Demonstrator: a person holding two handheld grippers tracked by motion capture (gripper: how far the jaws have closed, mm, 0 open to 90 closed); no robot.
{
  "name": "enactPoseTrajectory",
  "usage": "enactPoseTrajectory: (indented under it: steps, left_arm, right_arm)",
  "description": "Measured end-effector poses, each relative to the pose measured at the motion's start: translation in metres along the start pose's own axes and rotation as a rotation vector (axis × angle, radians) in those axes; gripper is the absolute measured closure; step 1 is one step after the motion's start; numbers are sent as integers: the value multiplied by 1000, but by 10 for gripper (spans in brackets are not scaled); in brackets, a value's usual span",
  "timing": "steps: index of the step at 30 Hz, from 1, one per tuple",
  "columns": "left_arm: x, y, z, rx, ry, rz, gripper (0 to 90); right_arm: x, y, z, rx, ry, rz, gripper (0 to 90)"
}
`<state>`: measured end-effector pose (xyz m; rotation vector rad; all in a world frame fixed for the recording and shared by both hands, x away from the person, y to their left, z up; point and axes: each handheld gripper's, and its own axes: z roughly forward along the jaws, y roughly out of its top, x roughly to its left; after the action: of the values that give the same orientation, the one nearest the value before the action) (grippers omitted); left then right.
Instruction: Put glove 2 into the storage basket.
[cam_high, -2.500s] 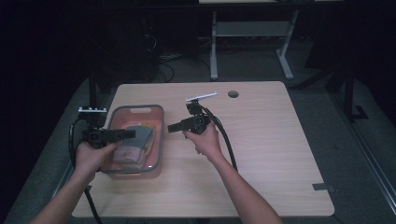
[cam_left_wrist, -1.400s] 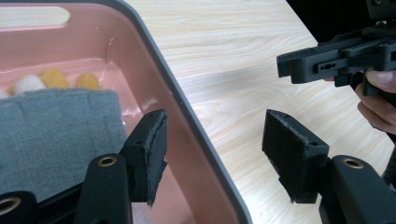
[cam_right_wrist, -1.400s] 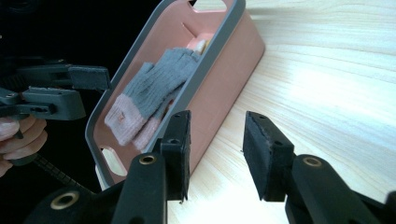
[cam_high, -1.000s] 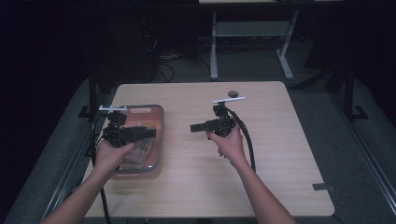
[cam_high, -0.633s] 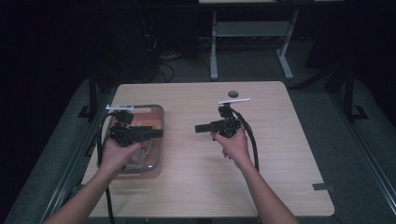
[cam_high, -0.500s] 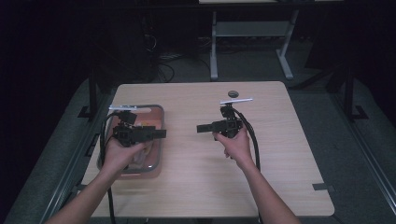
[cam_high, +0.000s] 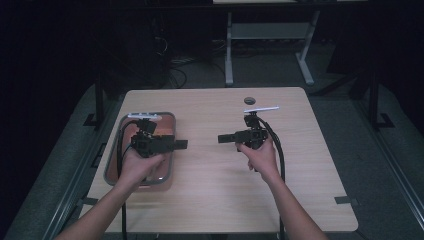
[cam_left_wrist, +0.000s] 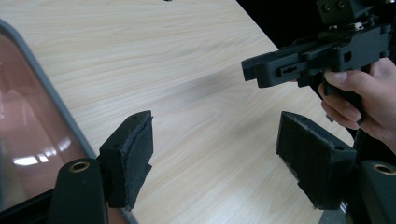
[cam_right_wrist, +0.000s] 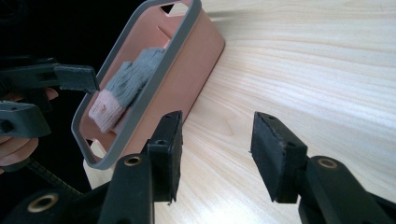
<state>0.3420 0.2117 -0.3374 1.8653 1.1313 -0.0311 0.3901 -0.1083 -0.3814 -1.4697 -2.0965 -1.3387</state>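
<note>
A pink plastic bin (cam_high: 165, 114) with a grey rim stands on the left of the wooden table. In the right gripper view the bin (cam_right_wrist: 196, 56) holds a grey and pink knitted cloth (cam_right_wrist: 126, 88). My left gripper (cam_high: 181, 144) hovers over the bin's right rim and points right. Its jaws stand open and empty over bare wood in the left gripper view (cam_left_wrist: 219, 158). My right gripper (cam_high: 222, 138) is held above the table's middle and points left at the bin. It too is open and empty (cam_right_wrist: 219, 149). The two grippers face each other, a short gap apart.
A small round dark grommet (cam_high: 250, 100) sits near the table's (cam_high: 210, 200) far edge. Cables trail from both grippers toward the person. A white desk frame (cam_high: 270, 35) stands on the floor behind the table.
The right gripper has drawn away from the bin to the table's middle. The left gripper has shifted right across the bin to its right rim.
</note>
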Motion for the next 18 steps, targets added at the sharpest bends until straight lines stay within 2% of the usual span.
enactPoseTrajectory:
  steps: [18]
  left_arm:
    - [-19,2,19,14,-54,25,271]
  right_arm:
    - [-18,-11,-19,-7,-9,23,494]
